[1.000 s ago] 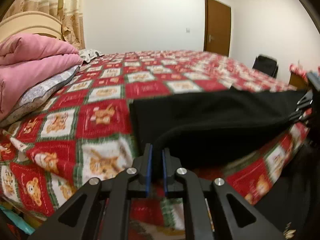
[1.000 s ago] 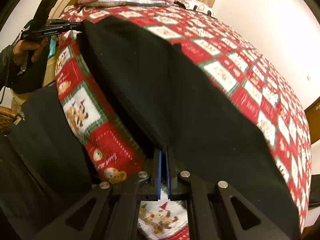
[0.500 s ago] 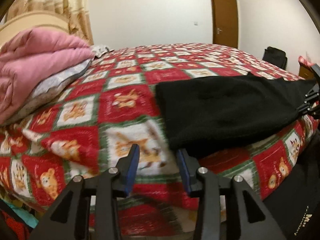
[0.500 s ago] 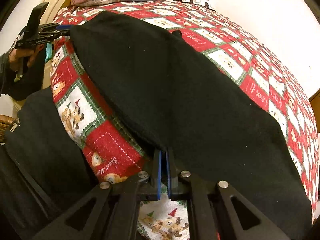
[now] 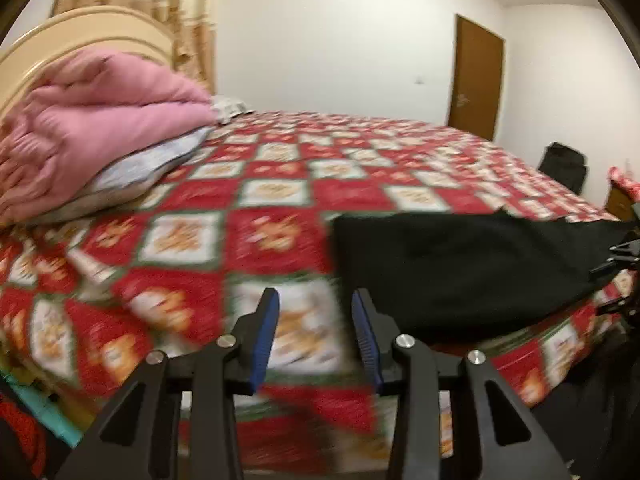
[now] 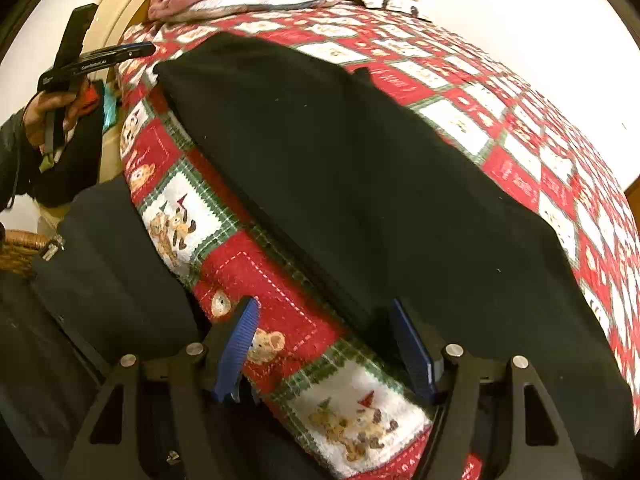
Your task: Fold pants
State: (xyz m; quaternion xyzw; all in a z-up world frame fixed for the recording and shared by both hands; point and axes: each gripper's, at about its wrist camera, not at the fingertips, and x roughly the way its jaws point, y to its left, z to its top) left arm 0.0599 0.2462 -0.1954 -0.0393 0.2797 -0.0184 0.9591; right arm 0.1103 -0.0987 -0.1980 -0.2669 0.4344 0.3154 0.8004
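Note:
The black pants (image 5: pixel 460 264) lie flat along the near edge of the bed, also shown in the right wrist view (image 6: pixel 380 184). My left gripper (image 5: pixel 314 300) is open and empty, just left of the pants' end, over the bedspread. My right gripper (image 6: pixel 322 308) is open and empty at the bed's edge, with its right finger beside the pants' near edge. The left gripper also shows in the right wrist view (image 6: pixel 136 49), apart from the pants' far end. The right gripper shows in the left wrist view at the far right (image 5: pixel 616 258).
A red, white and green teddy-bear bedspread (image 5: pixel 280 184) covers the bed. A pink quilt (image 5: pixel 88 120) on a pillow (image 5: pixel 140 172) lies by the headboard. A brown door (image 5: pixel 476 80) and a dark chair (image 5: pixel 564 166) stand beyond. A wicker basket (image 6: pixel 20 250) sits low left.
Both grippers have let go of the pants and opened. The pants now lie flat on the bed. The left gripper has drawn away to the left of the pants' end.

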